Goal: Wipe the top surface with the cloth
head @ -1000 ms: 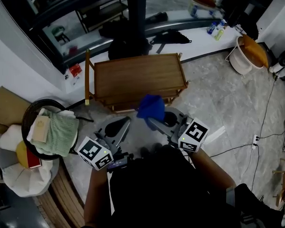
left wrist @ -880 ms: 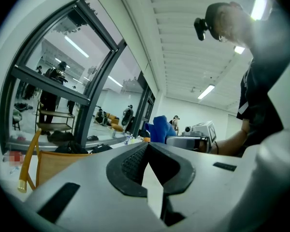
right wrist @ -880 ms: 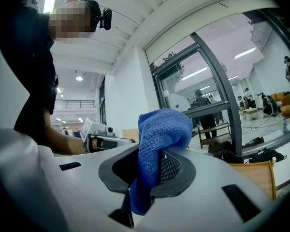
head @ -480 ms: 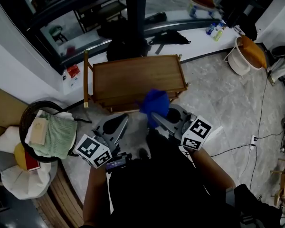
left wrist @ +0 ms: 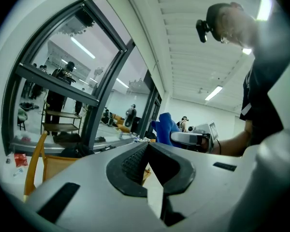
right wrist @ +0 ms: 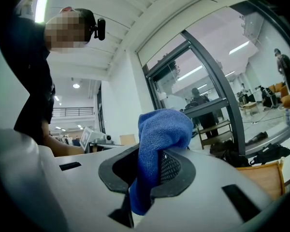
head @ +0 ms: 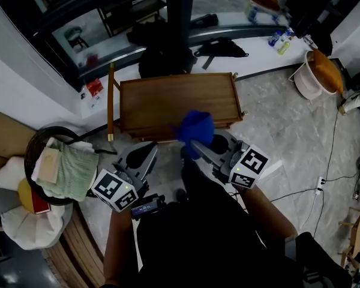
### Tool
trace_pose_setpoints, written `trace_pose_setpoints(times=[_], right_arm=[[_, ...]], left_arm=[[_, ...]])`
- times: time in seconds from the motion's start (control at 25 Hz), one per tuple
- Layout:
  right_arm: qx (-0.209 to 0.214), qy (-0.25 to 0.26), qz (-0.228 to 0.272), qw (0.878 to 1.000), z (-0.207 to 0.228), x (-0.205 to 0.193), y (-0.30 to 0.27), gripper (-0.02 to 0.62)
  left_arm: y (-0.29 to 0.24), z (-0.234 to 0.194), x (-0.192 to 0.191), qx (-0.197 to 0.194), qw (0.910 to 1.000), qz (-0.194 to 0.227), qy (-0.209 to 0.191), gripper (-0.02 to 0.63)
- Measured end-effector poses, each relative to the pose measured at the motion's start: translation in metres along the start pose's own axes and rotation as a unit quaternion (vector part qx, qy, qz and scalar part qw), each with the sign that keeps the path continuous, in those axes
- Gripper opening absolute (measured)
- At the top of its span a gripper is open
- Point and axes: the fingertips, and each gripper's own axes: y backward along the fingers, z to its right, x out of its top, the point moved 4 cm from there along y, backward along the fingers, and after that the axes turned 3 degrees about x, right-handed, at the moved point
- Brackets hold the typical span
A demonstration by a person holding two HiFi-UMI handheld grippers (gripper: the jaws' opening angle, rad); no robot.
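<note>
A low wooden table (head: 179, 102) with a raised rim stands on the stone floor ahead of me. My right gripper (head: 194, 144) is shut on a blue cloth (head: 195, 128), which bunches up above the jaws and hangs just over the table's near edge. In the right gripper view the blue cloth (right wrist: 160, 129) fills the gap between the jaws of the right gripper (right wrist: 150, 166). My left gripper (head: 144, 156) sits lower left, short of the table, its jaws shut on nothing. The left gripper (left wrist: 146, 151) points at the table's left side, with the blue cloth (left wrist: 164, 126) visible beyond it.
A black basket (head: 35, 144) with a green towel (head: 72, 170) stands at the left. A white tub (head: 318, 74) sits at the far right, a black bag (head: 219, 47) and bottles (head: 279, 41) on the white ledge behind. A cable (head: 324, 173) crosses the floor.
The right gripper has carried the blue cloth slightly right and forward, up to the table's near edge. The left gripper has hardly moved.
</note>
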Motion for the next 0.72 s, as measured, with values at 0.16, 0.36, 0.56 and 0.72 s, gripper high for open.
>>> trace_pose_setpoints(times=[0.16, 0.36, 0.56, 0.72], right_arm=[[0.006, -0.004, 0.000, 1.000, 0.024, 0.003, -0.012, 0.063], [0.013, -0.012, -0.005, 1.000, 0.065, 0.004, -0.027, 0.063], [0.028, -0.029, -0.005, 0.999, 0.110, 0.007, -0.051, 0.063], [0.051, -0.039, 0.000, 0.998, 0.143, 0.019, -0.073, 0.063]], left_arm=[[-0.015, -0.022, 0.003, 0.012, 0.9999, -0.006, 0.003, 0.009], [-0.046, -0.050, 0.008, 0.018, 0.9996, -0.022, 0.002, 0.010], [-0.077, -0.080, 0.018, 0.026, 0.9987, -0.045, -0.003, 0.010], [-0.103, -0.108, 0.032, 0.039, 0.9977, -0.056, -0.002, 0.009]])
